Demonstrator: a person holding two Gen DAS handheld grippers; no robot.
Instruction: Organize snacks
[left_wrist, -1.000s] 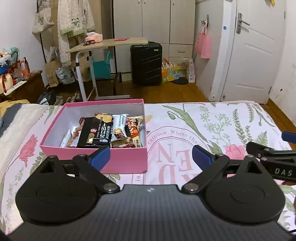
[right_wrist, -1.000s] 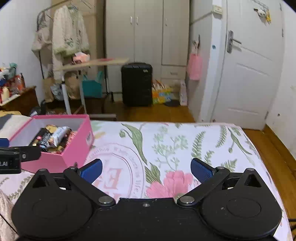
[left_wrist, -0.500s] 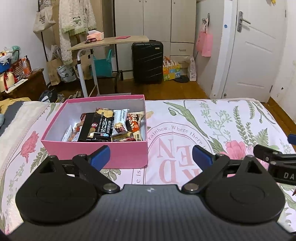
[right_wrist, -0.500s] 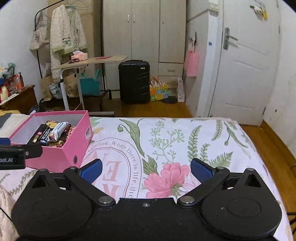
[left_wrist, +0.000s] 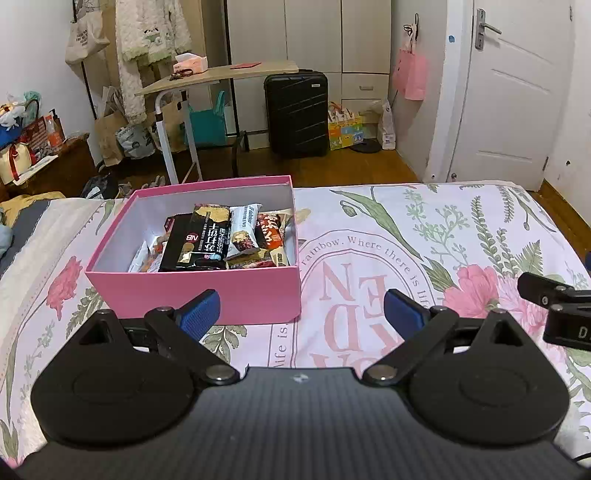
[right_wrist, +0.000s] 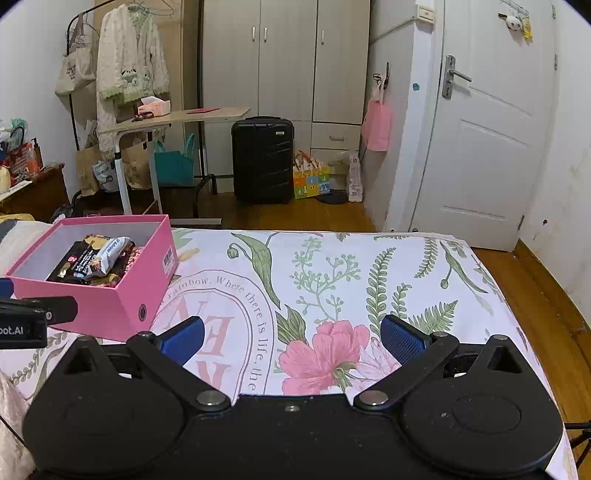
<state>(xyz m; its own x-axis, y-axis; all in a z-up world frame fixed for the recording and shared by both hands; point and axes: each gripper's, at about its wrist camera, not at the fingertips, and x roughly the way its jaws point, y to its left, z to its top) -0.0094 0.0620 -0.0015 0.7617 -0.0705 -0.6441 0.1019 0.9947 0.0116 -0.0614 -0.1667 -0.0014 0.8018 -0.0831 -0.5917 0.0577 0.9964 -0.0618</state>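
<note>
Both of our hand-held grippers, left (left_wrist: 301, 312) and right (right_wrist: 291, 334), have drawn back from the pink box (left_wrist: 207, 291) with fingers apart and empty; the snacks (left_wrist: 221, 240) look packed.

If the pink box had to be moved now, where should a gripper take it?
Probably the near wall of the pink box, pinched over its open top edge from above by the left gripper. The box is too wide to span, and the snack packets lie lower, leaving the rim free.
</note>
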